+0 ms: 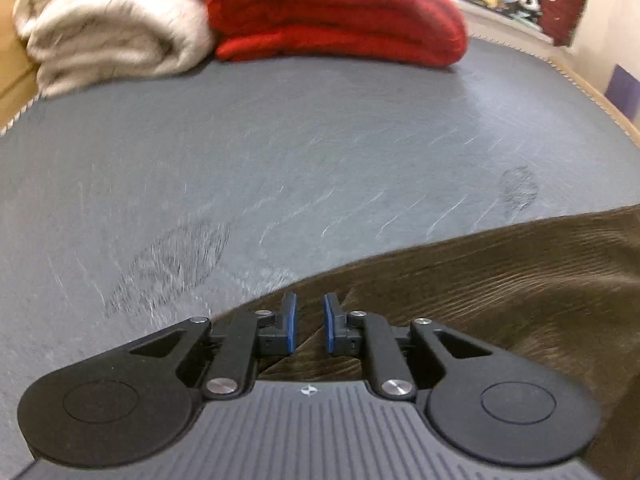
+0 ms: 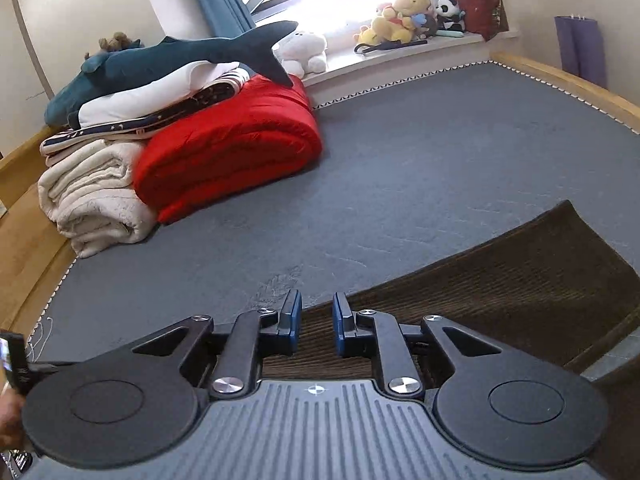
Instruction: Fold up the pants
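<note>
Dark brown corduroy pants lie flat on the grey mattress, filling the lower right of the left wrist view. My left gripper hangs just over their near edge, its blue pads a narrow gap apart with nothing pinched between them. In the right wrist view the same pants stretch away to the right as a folded band. My right gripper sits above their left end, jaws slightly apart and holding nothing; the cloth shows below the gap.
A folded red blanket and a rolled cream blanket are stacked at the far left of the mattress, with a plush shark on top. A wooden bed frame borders the mattress. Plush toys line the window sill.
</note>
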A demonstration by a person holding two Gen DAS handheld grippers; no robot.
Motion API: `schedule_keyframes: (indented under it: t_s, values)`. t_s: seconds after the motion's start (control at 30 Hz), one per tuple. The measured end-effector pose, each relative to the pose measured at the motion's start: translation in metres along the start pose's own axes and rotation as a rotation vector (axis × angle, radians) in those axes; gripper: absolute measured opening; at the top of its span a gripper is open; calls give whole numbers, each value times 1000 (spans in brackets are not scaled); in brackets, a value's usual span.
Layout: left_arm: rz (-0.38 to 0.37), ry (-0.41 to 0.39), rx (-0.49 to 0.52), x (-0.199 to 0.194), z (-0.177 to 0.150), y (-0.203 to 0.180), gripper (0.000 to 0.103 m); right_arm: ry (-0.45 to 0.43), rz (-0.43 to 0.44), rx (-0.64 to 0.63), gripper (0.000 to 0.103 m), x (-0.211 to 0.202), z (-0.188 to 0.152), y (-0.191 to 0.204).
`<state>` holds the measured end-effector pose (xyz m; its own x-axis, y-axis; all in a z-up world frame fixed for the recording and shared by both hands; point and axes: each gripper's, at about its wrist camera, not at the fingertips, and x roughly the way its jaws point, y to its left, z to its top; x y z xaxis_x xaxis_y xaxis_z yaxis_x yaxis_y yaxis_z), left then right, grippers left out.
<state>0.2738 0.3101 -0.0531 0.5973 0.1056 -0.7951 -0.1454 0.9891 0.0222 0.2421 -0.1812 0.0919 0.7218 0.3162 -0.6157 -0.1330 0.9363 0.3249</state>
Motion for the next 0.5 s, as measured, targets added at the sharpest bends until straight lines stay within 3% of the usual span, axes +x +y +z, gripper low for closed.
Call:
schedule_keyframes:
  t_s: [0.07, 0.1, 0.13, 0.2, 0.5]
  values:
    - [14, 8, 59, 11, 0, -1, 18, 2, -5, -5, 18, 2, 3, -3]
    - [20, -6, 87, 14, 1, 0, 32, 4, -8, -7, 18, 3, 3, -3]
    - [27, -18, 96, 16, 1, 1, 53, 4, -8, -8, 18, 2, 2, -5]
    - [51, -25, 89, 23, 3, 4, 68, 7, -10, -13, 18, 3, 3, -7]
    - [4, 10, 81, 56, 6, 9, 68, -5, -47, -18, 18, 6, 5, -10]
